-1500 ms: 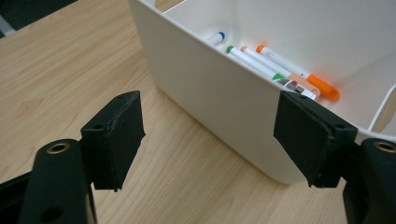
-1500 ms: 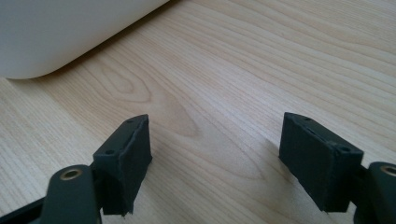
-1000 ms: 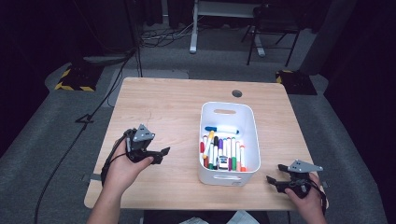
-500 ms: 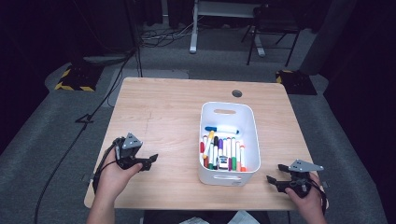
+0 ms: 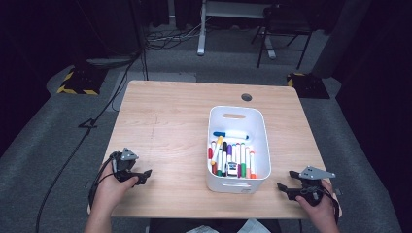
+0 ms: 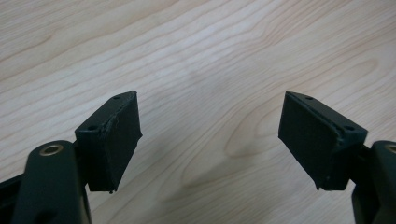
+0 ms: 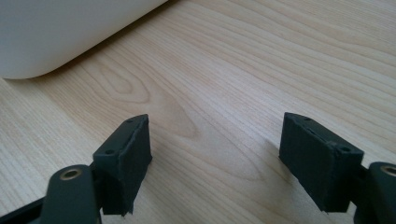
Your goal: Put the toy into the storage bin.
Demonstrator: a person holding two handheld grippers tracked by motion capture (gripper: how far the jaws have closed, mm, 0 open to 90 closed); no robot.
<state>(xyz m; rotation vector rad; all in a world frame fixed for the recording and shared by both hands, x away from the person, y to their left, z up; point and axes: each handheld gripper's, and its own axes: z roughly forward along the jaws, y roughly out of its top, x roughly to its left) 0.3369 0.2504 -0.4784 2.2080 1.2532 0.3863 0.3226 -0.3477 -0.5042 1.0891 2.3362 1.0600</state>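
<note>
White plastic forms the bin (image 5: 262,141) that sits between the 2 grippers, nearer the right one. The left gripper (image 5: 142,175) has drawn back toward the person's edge of the table (image 5: 165,121) over the last second, and now sits well apart from the bin, its jaws spread wide over bare wood with nothing between them. The right gripper (image 5: 286,188) has stayed where it was, just beside the bin's near right corner, its jaws likewise parted and empty; the right gripper view shows the bin's curved wall ahead and to the left of them. With both tools withdrawn and empty-handed, the sorting work looks paused or finished rather than under way.

Inside the bin, a row of coloured markers (image 5: 233,160) lies packed side by side at the end nearest the grippers. 1 blue-and-white marker (image 5: 231,134) lies crosswise beyond them. The far end of the bin is bare.
</note>
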